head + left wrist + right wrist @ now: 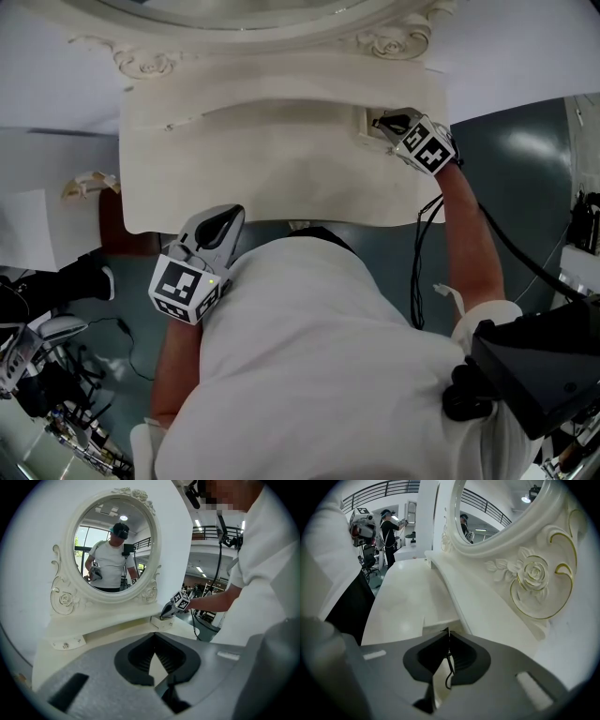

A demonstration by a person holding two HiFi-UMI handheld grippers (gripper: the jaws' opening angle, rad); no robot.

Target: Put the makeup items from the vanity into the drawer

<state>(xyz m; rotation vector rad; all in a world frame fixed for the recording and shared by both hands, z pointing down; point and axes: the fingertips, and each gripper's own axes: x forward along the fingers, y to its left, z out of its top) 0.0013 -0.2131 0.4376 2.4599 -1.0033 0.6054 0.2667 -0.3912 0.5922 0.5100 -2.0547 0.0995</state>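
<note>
Head view: the right gripper (381,122), upper right of frame, was closed on a thin dark loop, apparently the pull of the small drawer (364,131). The drawer lay directly ahead of its tips, at the right end of the vanity (281,178), and would likely slide out toward lower frame. The left gripper (223,223), lower left, was shut, empty and well apart. No makeup items showed.

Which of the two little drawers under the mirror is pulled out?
The right-hand drawer, sticking out with the right gripper shut on its handle; the left drawer sits pushed in.
</note>
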